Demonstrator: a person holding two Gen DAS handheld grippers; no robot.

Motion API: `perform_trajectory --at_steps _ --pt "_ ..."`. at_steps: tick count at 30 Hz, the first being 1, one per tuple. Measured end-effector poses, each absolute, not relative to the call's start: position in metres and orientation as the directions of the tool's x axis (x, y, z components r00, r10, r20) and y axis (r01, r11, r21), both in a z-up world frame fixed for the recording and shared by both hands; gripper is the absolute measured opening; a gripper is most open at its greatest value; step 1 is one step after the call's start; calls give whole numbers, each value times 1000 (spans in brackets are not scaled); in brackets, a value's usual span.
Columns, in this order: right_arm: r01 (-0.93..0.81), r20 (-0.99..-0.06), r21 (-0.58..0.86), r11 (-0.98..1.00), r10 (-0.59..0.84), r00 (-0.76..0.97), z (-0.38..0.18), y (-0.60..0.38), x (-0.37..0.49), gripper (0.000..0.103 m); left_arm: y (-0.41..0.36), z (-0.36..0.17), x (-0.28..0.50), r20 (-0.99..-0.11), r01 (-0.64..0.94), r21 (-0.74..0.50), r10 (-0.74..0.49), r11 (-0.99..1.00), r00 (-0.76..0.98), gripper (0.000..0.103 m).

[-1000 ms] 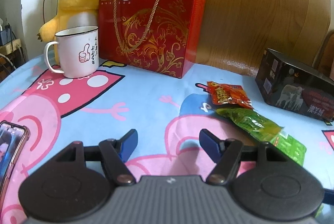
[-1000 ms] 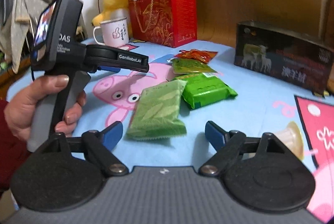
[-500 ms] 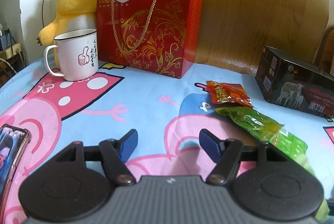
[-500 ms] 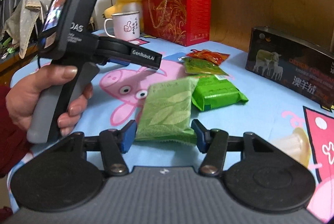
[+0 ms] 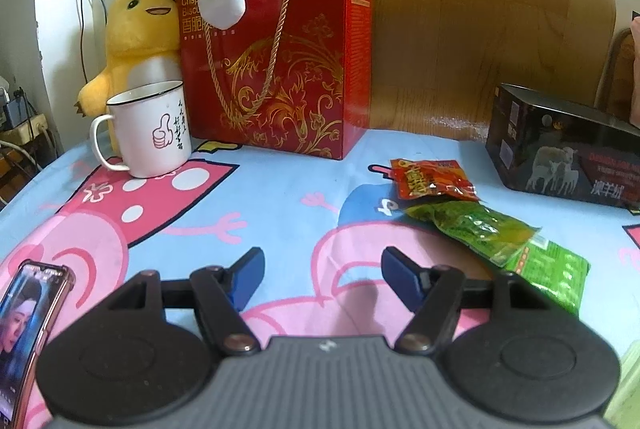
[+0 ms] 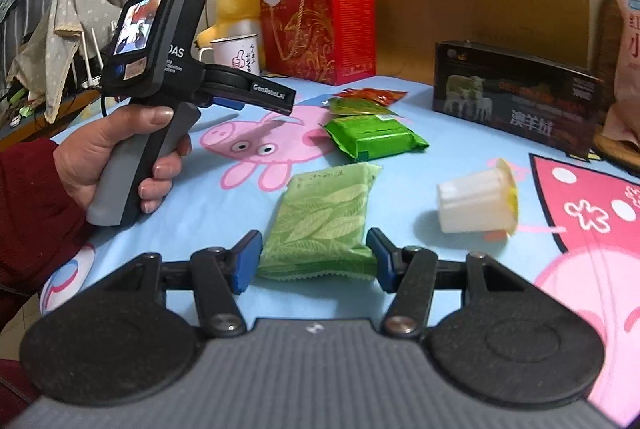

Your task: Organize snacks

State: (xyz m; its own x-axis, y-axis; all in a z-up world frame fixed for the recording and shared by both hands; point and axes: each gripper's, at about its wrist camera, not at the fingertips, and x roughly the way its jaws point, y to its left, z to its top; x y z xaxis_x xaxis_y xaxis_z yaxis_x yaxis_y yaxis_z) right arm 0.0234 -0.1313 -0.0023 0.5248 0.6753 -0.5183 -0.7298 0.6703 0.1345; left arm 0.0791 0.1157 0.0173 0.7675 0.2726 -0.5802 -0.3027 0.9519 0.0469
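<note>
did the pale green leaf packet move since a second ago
Yes. The pale green leaf packet, gripped by the right tongs, has slid away from the bright green packet it lay against.

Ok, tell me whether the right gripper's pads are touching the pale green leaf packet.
Touching. The right wrist view shows both pads pressed against the leaf packet's sides.

Left of the bright green packet (image 6: 374,137) the surface (image 6: 248,205) lies bare up to the white mug (image 6: 236,53). Right of the packet a toppled jelly cup (image 6: 476,203) and dark box (image 6: 516,95) narrow the way; behind it, two small sachets (image 6: 366,101) block.
</note>
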Motion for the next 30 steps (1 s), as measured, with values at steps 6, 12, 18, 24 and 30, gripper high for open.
perform_trajectory --at_steps 6,12,18,24,30 --pt "-724 -517 131 677 670 532 -3 -132 24 60 112 16 76 -586 -298 59 274 953 762 66" --pt "-716 -514 148 682 671 534 -4 -137 24 60 106 15 72 -604 -292 51 262 955 752 66" --pt "-706 -514 164 689 671 535 -4 -143 21 60 85 13 62 -618 -242 43 216 969 756 67" --pt "-714 -516 164 681 676 526 -4 -153 17 60 68 13 60 -628 -190 45 176 981 758 67" --pt "-730 -533 140 669 672 514 -2 -174 19 61 68 17 48 -619 -93 -145 -17 985 785 74"
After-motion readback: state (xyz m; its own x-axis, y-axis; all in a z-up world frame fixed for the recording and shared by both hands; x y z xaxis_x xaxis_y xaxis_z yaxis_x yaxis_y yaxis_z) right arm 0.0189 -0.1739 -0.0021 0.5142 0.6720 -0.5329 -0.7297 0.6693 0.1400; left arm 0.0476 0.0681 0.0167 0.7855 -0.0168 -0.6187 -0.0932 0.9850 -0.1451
